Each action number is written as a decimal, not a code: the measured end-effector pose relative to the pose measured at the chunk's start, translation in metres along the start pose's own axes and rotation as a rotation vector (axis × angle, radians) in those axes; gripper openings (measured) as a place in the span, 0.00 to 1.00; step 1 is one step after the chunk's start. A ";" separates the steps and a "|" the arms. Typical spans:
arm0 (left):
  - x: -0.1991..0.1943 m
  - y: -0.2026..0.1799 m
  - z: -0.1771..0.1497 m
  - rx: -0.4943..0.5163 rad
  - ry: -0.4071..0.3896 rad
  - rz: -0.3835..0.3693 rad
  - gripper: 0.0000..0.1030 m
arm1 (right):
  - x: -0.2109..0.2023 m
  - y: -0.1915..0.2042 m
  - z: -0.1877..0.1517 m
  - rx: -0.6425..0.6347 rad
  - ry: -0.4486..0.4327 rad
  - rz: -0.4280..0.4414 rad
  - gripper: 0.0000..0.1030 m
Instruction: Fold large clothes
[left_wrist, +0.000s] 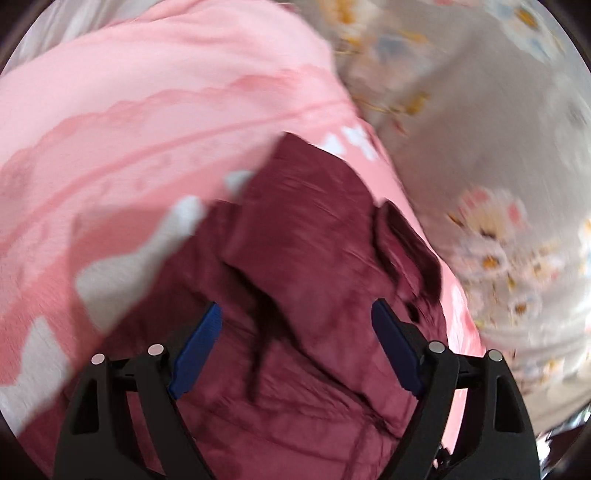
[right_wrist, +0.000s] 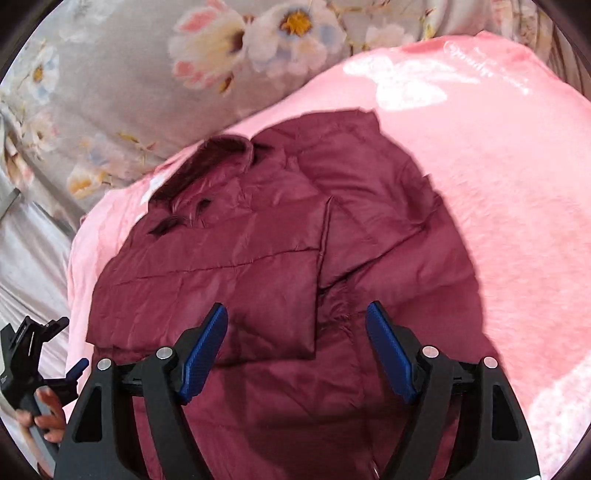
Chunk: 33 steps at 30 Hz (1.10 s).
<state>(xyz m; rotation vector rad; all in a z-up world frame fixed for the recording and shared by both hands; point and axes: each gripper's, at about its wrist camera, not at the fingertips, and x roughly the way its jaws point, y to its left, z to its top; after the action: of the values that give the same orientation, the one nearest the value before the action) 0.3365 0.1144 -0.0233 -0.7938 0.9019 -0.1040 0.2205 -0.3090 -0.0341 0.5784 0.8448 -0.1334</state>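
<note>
A maroon quilted jacket (right_wrist: 258, 258) lies on a pink blanket (right_wrist: 498, 184), its collar toward the far left and one side folded over the middle. My right gripper (right_wrist: 297, 332) is open and empty just above the jacket's near part. My left gripper (left_wrist: 297, 332) is open and empty over the jacket (left_wrist: 314, 240) in the blurred left wrist view. The left gripper also shows at the lower left of the right wrist view (right_wrist: 70, 373), held in a hand beside the blanket's edge.
The pink blanket (left_wrist: 147, 110) lies on a bed with a grey floral sheet (right_wrist: 110, 92), which also shows in the left wrist view (left_wrist: 480, 147). Plain grey fabric (right_wrist: 29, 258) lies at the left of the blanket.
</note>
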 end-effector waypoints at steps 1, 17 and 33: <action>0.003 0.005 0.003 -0.021 0.005 -0.006 0.77 | 0.004 0.005 0.001 -0.029 0.010 -0.006 0.37; 0.033 0.013 0.024 -0.110 0.044 -0.078 0.76 | -0.056 0.057 0.088 -0.191 -0.177 0.069 0.05; 0.036 0.014 0.030 0.094 -0.069 0.271 0.06 | -0.012 0.010 0.045 -0.161 -0.051 -0.073 0.04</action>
<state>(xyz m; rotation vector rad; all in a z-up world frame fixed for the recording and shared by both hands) 0.3781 0.1268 -0.0455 -0.5784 0.9242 0.1178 0.2453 -0.3263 0.0025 0.3917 0.8193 -0.1441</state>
